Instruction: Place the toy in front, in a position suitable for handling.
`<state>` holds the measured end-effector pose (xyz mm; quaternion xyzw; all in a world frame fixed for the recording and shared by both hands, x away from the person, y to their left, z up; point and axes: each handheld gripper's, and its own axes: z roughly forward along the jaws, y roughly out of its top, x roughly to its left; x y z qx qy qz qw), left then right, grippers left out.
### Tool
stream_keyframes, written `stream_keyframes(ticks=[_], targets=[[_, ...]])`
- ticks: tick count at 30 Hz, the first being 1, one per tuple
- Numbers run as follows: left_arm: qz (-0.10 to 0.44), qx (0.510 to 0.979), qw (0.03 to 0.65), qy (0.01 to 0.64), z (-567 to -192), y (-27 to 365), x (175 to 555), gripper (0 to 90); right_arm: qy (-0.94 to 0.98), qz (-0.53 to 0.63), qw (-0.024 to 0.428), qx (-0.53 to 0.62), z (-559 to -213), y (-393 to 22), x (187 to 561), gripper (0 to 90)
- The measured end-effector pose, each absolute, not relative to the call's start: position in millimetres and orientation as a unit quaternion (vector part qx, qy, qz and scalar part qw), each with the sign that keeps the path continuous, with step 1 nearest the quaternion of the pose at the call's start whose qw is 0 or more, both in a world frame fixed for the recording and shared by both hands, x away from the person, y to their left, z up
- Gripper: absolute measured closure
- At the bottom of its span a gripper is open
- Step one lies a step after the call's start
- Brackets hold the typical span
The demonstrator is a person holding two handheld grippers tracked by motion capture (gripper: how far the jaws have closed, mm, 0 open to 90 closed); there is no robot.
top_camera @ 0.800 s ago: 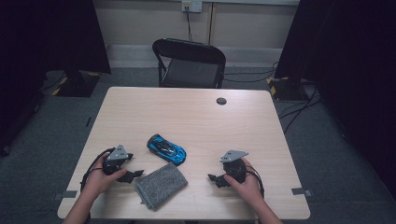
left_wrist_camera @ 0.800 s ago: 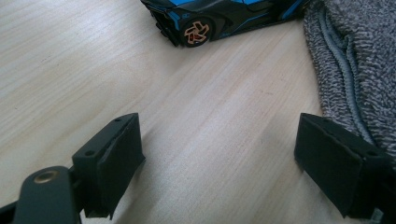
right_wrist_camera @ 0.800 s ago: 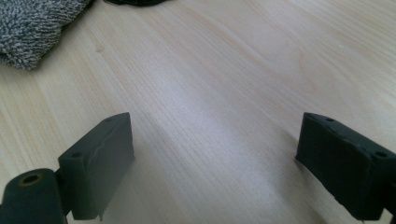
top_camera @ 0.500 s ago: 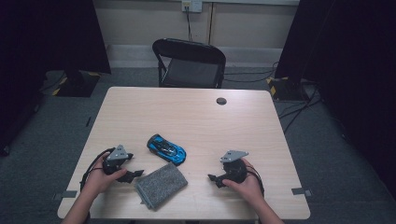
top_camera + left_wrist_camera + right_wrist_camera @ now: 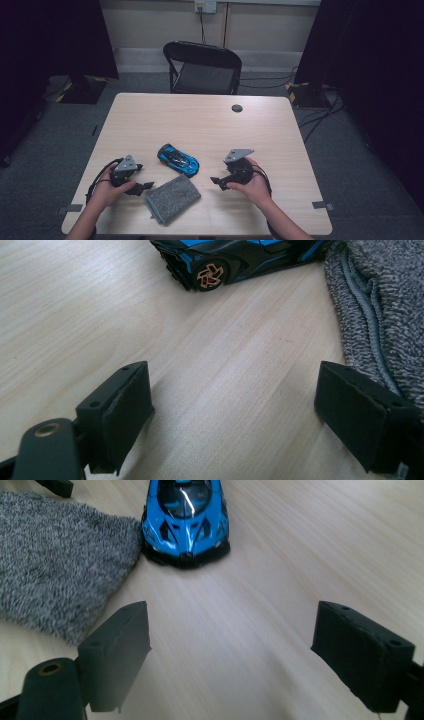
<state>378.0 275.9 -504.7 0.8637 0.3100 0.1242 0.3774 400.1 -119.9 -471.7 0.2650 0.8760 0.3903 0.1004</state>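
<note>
Two grippers sat low on the table [image 5: 210, 120] in the high view: the left gripper [image 5: 142, 187] and right gripper [image 5: 218, 182] flanked a blue toy car [image 5: 178, 159] and a folded grey cloth [image 5: 172, 198], both gaping, nothing held. From the left gripper view, jaws spread wide, the car [image 5: 235, 260] lay ahead and the cloth [image 5: 385, 305] just to that gripper's right. From the right gripper view, jaws released, the car [image 5: 186, 520] stood dead ahead, nose-on, the cloth [image 5: 55, 565] ahead-left. Best bet: approach square, straddle the car's flanks, and close gently.
</note>
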Motion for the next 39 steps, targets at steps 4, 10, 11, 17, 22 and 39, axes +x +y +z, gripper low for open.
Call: stream_keyframes(ticks=[4,10,11,17,22,39], targets=[[0.125,0.864,0.377,0.309,-504.6,276.1,378.2,14.9,0.877,0.391,0.094,0.263,-468.3,-100.4,409.2,14.6],[0.124,0.864,0.377,0.309,-504.8,275.9,378.1,14.8,0.877,0.399,0.085,0.255,-466.6,-70.1,419.3,14.6],[0.124,0.864,0.378,0.309,-504.7,275.9,378.1,14.8,0.877,0.398,0.084,0.255,-466.1,-67.1,420.6,14.6],[0.124,0.864,0.377,0.309,-504.8,275.9,378.1,14.8,0.879,0.4,0.077,0.249,-462.3,-48.1,429.1,14.6],[0.124,0.864,0.378,0.31,-504.8,275.9,378.0,14.8,0.883,0.394,0.079,0.242,-463.0,-30.5,435.1,14.6],[0.124,0.864,0.378,0.309,-504.7,275.9,378.1,14.8,0.883,0.392,0.07,0.249,-473.4,-1.7,445.6,14.6]])
